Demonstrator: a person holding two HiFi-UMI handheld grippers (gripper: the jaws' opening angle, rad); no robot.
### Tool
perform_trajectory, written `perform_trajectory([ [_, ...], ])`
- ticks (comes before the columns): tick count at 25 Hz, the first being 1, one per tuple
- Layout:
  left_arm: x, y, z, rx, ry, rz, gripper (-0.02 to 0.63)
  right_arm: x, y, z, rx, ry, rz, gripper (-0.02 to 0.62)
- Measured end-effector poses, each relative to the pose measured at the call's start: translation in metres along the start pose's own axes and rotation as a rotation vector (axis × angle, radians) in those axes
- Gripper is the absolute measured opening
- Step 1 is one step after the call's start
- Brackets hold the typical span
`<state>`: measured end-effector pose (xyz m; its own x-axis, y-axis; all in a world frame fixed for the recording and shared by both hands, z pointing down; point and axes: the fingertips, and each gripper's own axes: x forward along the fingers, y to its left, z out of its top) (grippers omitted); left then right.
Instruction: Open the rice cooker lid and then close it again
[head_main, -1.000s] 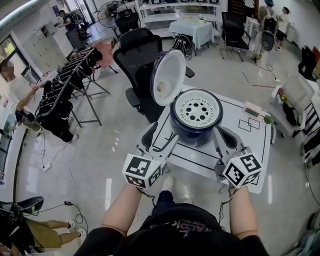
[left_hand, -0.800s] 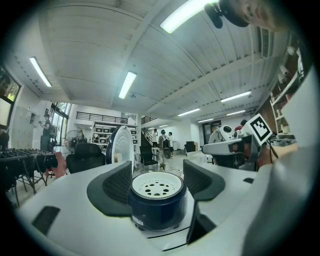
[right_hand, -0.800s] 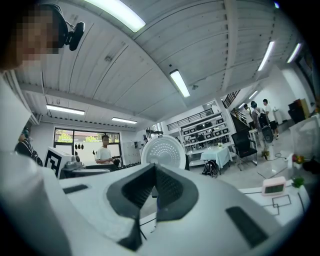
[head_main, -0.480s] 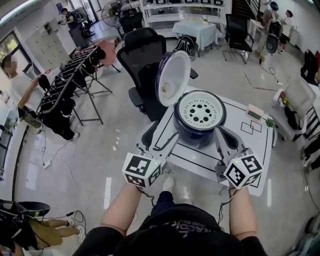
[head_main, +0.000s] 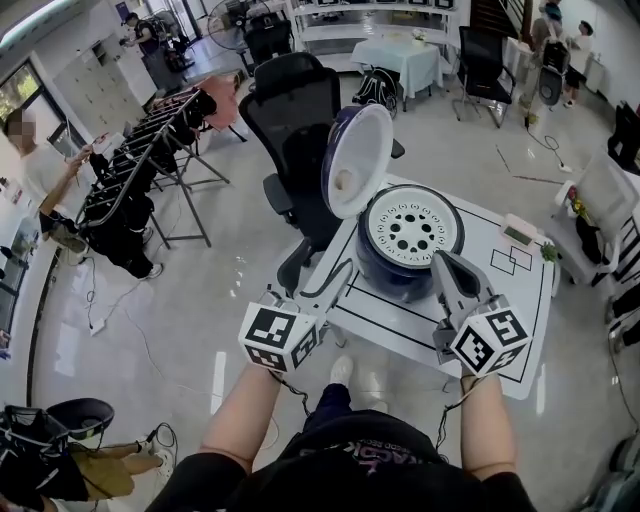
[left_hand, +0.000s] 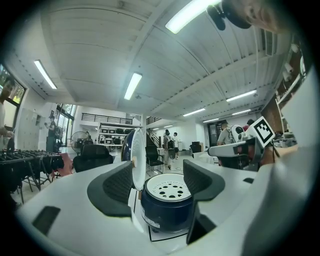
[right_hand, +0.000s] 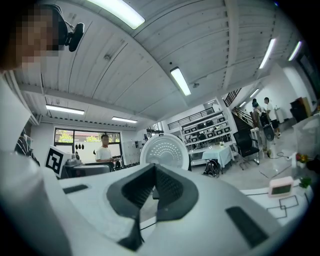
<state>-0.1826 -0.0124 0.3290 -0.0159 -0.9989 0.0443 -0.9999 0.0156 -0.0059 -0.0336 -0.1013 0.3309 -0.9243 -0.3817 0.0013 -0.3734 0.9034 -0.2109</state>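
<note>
One open rice cooker (head_main: 392, 276) shows its perforated plate (head_main: 410, 228); left fingers (left_hand: 119, 186) apart, right fingers (right_hand: 172, 192) together.

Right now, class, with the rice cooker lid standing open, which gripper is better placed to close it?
Probably the left gripper: its fingers are apart and the raised lid stands on its side of the cooker. The right gripper is shut.

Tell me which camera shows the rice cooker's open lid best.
The head view: the whole lid stands raised beside the pot. The left gripper view catches it nearly edge-on; the right gripper view shows only the upper part of its inner face.
</note>
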Motion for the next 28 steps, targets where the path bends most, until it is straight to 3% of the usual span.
perform_trajectory([
  [28,0.079,0.129,0.011,-0.046,-0.016,0.079,0.284,0.108,-0.04,0.011,0.001,0.007,-0.037,0.002],
])
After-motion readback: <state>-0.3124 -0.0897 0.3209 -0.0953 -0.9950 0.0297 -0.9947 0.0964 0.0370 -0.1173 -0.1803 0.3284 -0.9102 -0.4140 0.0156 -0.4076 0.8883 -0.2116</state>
